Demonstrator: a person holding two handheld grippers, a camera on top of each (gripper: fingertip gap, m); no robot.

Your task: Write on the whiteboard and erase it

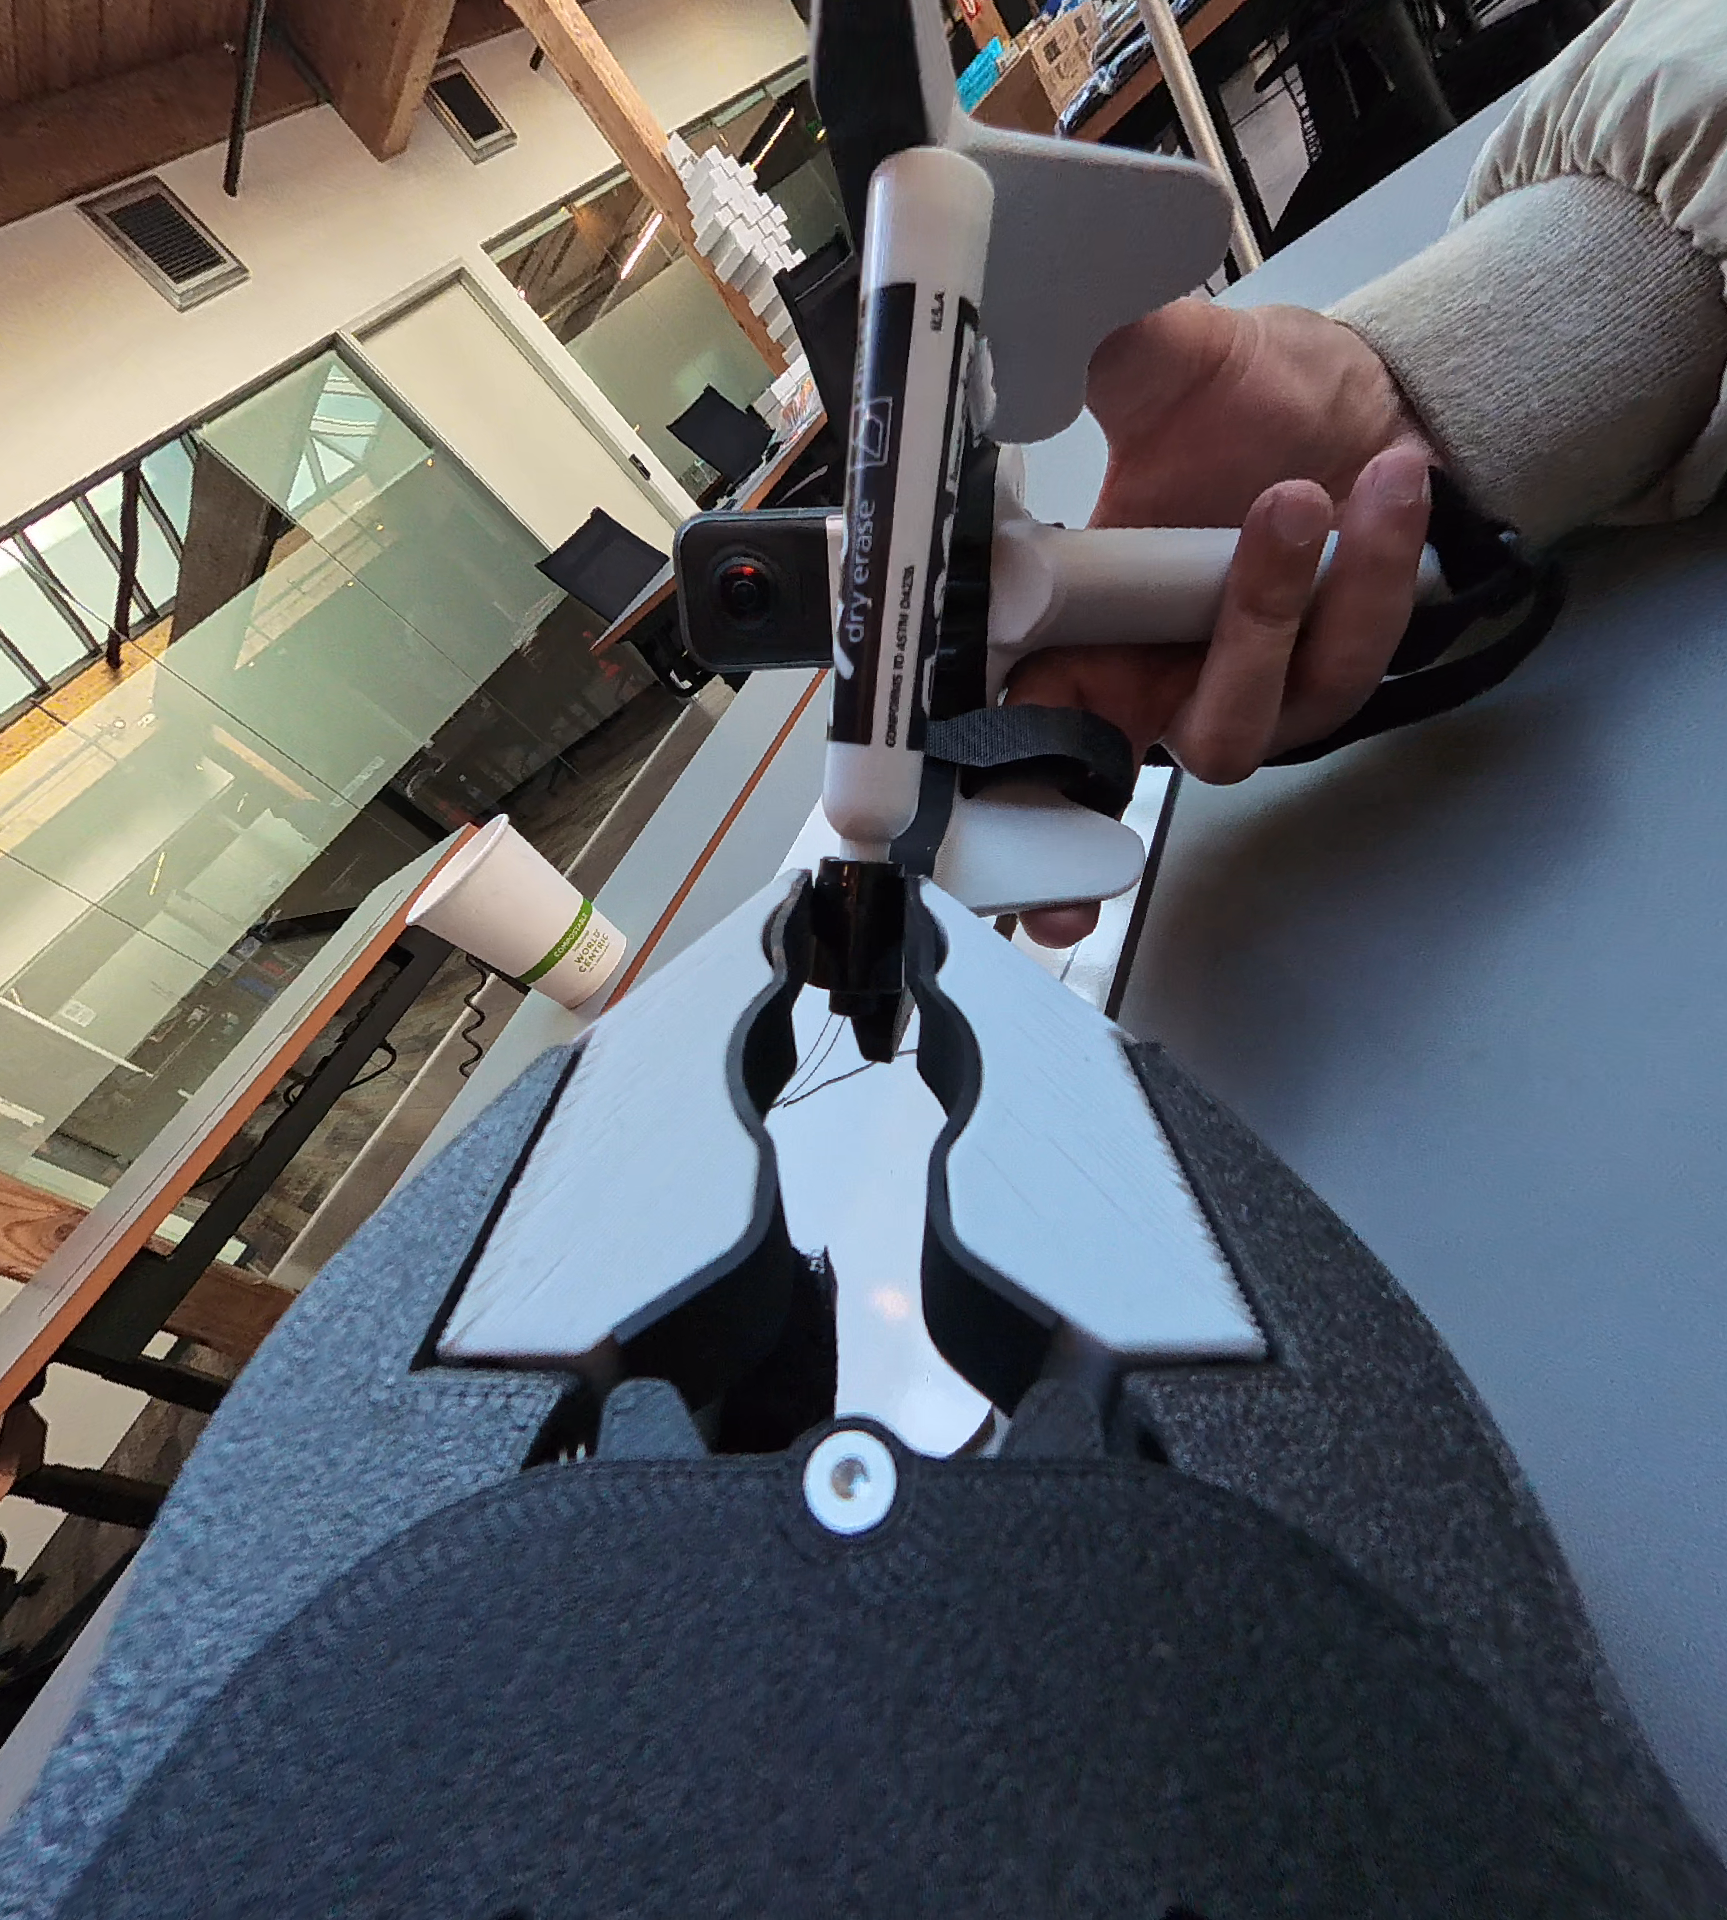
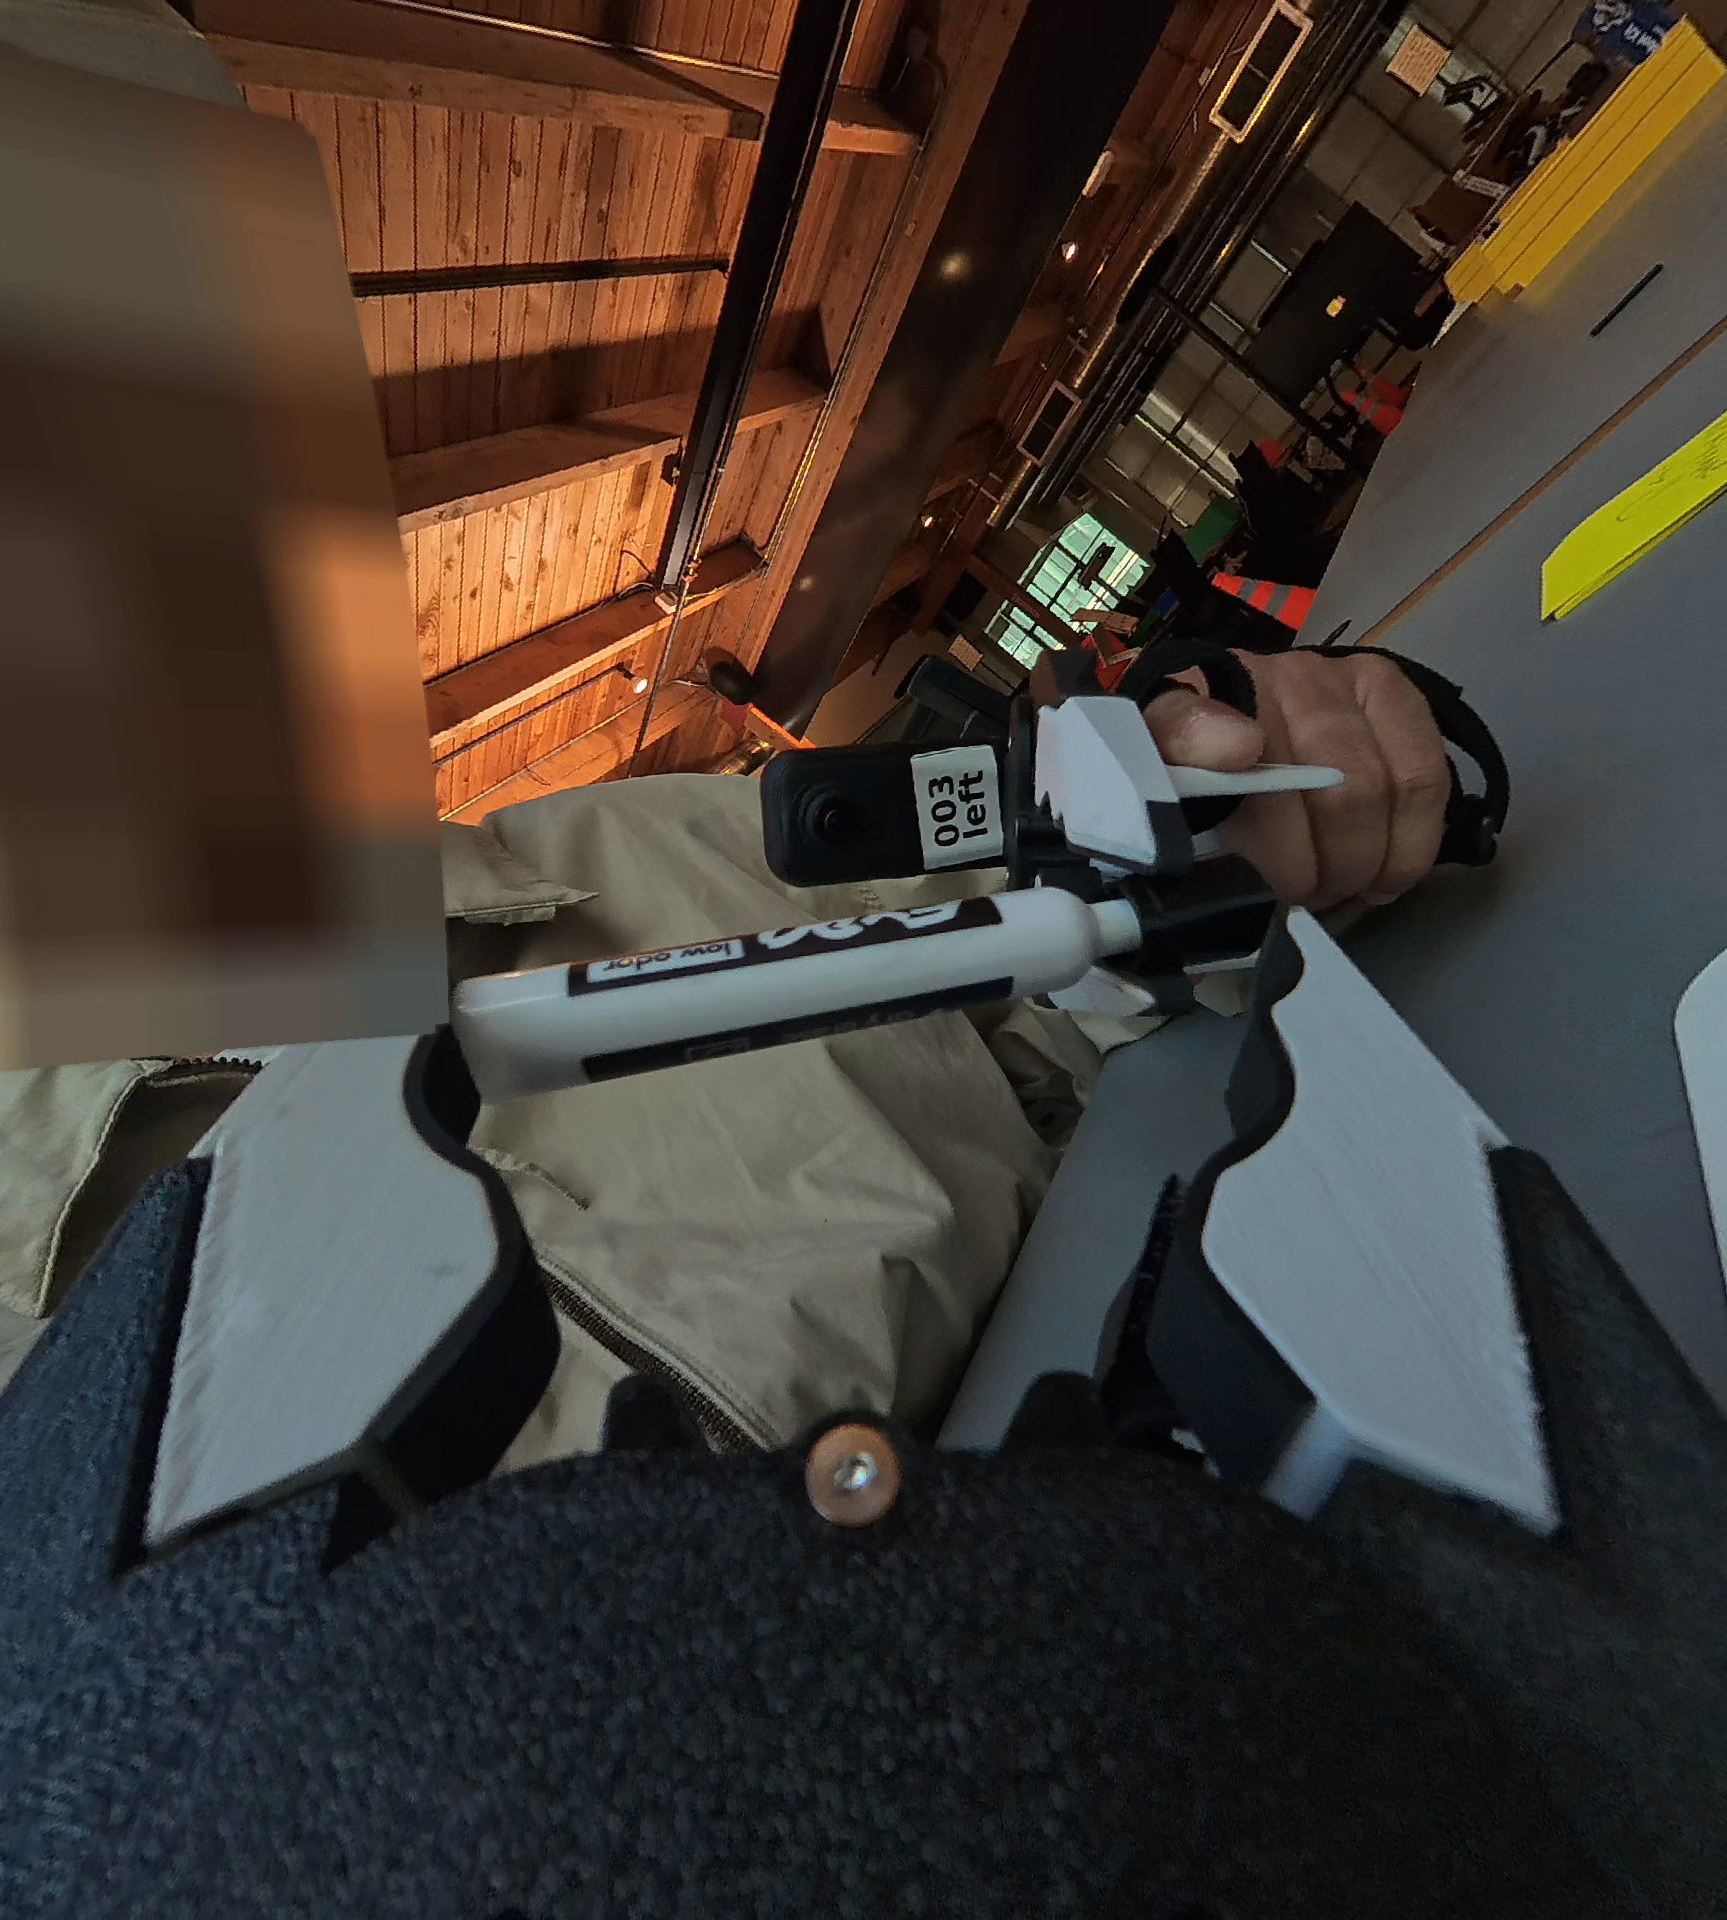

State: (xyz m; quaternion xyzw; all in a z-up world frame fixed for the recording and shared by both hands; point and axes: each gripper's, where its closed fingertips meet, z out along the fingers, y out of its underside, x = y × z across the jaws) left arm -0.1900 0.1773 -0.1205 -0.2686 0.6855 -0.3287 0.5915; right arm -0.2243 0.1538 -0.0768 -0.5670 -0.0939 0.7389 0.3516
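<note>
Between your hands, the left gripper (image 1: 851, 920) pinches the marker (image 1: 900, 499) by its black end (right gripper (image 2: 854, 1013) gapes wide); hold it level.

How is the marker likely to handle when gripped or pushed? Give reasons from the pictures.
The marker looks stiff: held only by its black end in the left gripper, it sticks out straight. Its round, smooth barrel would probably roll on the table and may slip in a loose grip. It seems light, since one end grip carries it.
</note>
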